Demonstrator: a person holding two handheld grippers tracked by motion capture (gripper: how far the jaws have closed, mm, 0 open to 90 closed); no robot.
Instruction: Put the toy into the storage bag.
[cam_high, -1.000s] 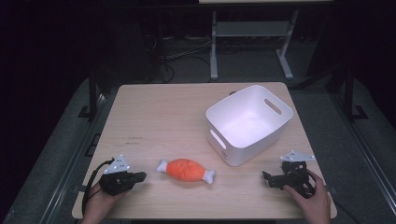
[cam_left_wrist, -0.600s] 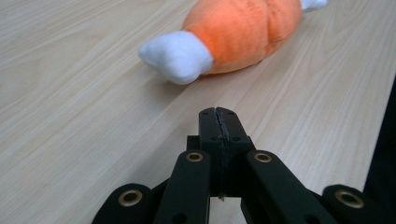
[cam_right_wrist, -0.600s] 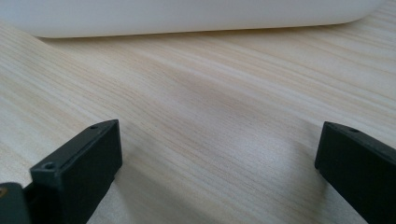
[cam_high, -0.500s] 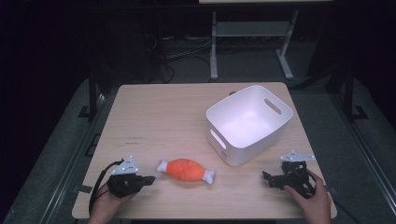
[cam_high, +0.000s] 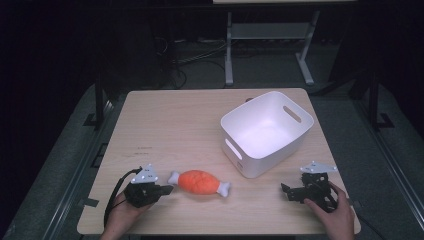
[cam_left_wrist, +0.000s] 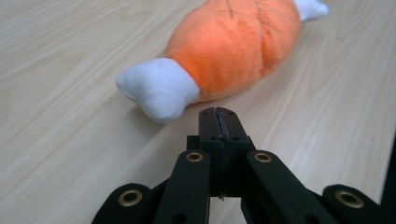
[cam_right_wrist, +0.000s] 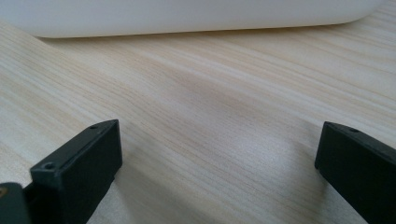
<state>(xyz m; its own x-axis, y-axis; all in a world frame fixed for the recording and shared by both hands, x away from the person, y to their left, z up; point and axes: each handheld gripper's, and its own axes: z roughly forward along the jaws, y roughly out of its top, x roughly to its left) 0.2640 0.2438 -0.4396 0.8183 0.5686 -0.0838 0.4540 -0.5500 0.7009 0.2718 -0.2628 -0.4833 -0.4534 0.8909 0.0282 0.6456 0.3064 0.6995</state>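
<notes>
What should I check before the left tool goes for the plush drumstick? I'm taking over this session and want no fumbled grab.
1. Left tool open wide enough for the toy: not ok, its jaws are shut together.
2. Plush drumstick free on the table, nothing on it: ok.
3. Left tool aimed at the toy: ok, the white near end lies just ahead, slightly to one side.
4. White bin upright with its opening unblocked: ok.
5. Right tool clear of the toy: ok, open, apart from it, near the bin.
6. Anything already in the bin: cannot tell fully; the visible inside looks bare.
</notes>
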